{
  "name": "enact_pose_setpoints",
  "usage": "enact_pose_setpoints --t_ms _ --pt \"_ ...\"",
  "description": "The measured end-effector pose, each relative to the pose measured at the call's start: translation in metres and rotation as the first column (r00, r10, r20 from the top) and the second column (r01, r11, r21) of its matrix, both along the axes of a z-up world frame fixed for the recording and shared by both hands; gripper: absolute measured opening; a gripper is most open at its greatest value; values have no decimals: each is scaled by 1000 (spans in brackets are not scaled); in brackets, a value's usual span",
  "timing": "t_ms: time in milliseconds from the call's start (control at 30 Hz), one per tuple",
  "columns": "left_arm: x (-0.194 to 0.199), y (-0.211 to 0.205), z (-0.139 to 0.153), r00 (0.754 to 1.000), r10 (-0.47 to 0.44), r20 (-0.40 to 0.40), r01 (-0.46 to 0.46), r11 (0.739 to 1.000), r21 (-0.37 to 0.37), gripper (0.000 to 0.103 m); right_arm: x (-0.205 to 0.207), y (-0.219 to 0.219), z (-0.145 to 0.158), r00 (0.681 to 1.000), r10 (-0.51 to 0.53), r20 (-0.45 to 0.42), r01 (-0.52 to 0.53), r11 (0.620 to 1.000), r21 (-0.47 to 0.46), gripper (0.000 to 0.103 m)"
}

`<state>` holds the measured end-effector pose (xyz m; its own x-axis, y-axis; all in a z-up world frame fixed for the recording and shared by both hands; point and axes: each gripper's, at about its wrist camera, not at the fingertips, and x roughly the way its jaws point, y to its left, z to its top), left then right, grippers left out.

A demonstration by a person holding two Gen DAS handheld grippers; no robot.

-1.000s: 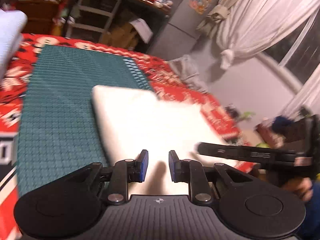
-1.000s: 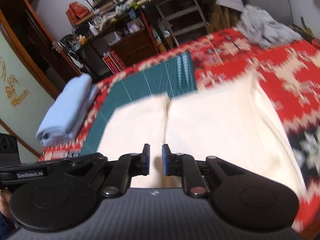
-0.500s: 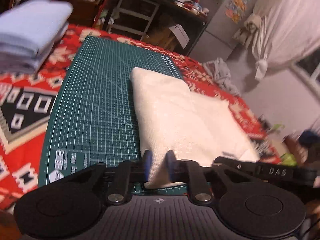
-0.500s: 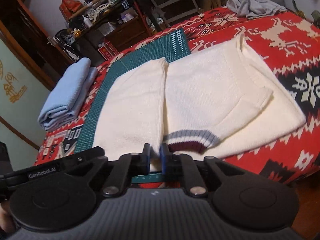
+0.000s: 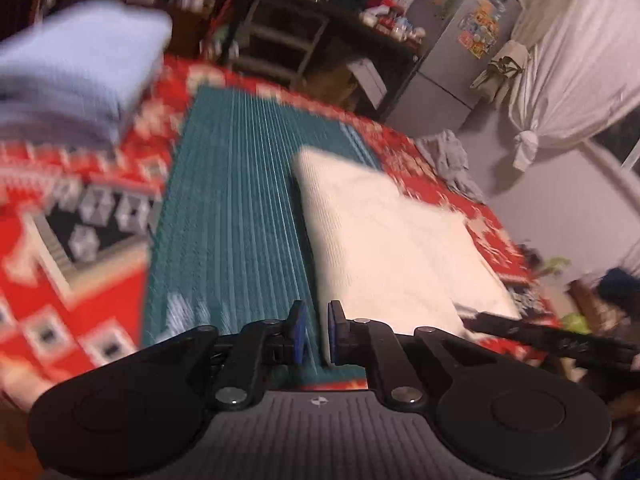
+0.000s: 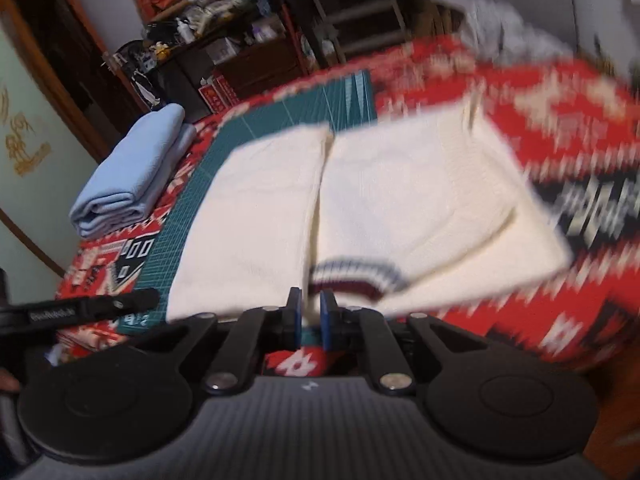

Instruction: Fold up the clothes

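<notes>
A cream knit sweater [image 6: 360,200] lies flat, partly folded, across the green cutting mat [image 6: 352,96] and the red patterned cloth; its striped cuff [image 6: 352,278] lies near the front edge. It also shows in the left wrist view [image 5: 384,240]. My left gripper [image 5: 317,334] hovers at the sweater's near left corner over the mat [image 5: 232,208], jaws slightly apart, holding nothing. My right gripper [image 6: 309,320] hovers just before the sweater's front edge, jaws slightly apart and empty. Both views are motion-blurred.
A folded light blue garment [image 6: 128,176] sits left of the mat, also seen in the left wrist view [image 5: 76,84]. A grey cloth [image 5: 456,164] lies at the far right edge. Cluttered shelves and a desk stand behind; white curtains [image 5: 568,56] hang right.
Both grippers have pulled back toward the table's front edge and off the sweater. The sweater lies still. The left view has swung so the blue garment shows.
</notes>
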<state>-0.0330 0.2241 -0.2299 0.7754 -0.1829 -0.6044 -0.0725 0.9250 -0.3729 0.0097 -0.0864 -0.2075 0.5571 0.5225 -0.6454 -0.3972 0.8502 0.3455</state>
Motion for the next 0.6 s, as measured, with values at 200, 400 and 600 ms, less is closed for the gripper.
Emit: enact_pose_setpoints --t_ms 200,400,600 --pt "47 -20 12 994 -80 78 76 996 52 10 16 45 21 989 77 128 -72 996 -46 11" --pt "64 -38 -23 991 -132 -7 132 987 97 6 22 73 -1 980 122 157 -102 986 -131 11" --pt "47 -38 -26 992 -129 -3 128 987 93 6 9 68 -19 979 134 152 -110 982 -155 10"
